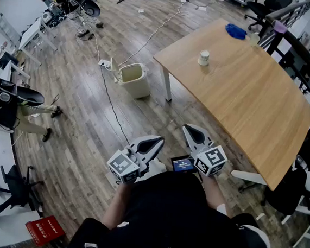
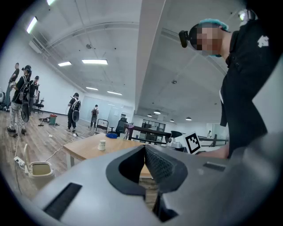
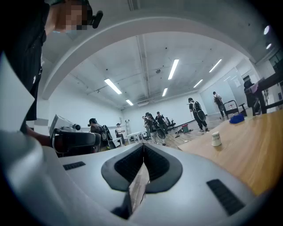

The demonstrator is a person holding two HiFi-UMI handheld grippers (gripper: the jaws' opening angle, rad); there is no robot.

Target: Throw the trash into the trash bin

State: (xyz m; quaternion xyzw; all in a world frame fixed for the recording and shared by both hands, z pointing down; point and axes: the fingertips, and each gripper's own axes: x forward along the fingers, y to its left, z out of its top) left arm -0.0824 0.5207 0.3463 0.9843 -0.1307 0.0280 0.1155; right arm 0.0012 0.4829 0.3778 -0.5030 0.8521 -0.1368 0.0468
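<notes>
Running from the left gripper [image 1: 154,143] and right gripper [image 1: 189,129] to the one bin [image 1: 133,79] at 11 o'clock, floor [image 1: 82,141] lies open left of the table [image 1: 245,96] edge, one cable [image 1: 110,103] crossing it. One cup [image 1: 204,58] stands on the table at 12 o'clock. Both grippers point level at the waist, jaws clenched on nothing.

The head camera looks steeply down from above the person onto the floor [image 1: 91,104], the table [image 1: 246,86] and the bin [image 1: 133,79], with both grippers close at the bottom. The camera on the left gripper [image 1: 152,144] sits low and faces level along its jaws toward the table and bin, some way off. The camera on the right gripper [image 1: 194,133] faces level, skimming the tabletop at its right. All three views share the table and the cup [image 1: 204,58] on it.
</notes>
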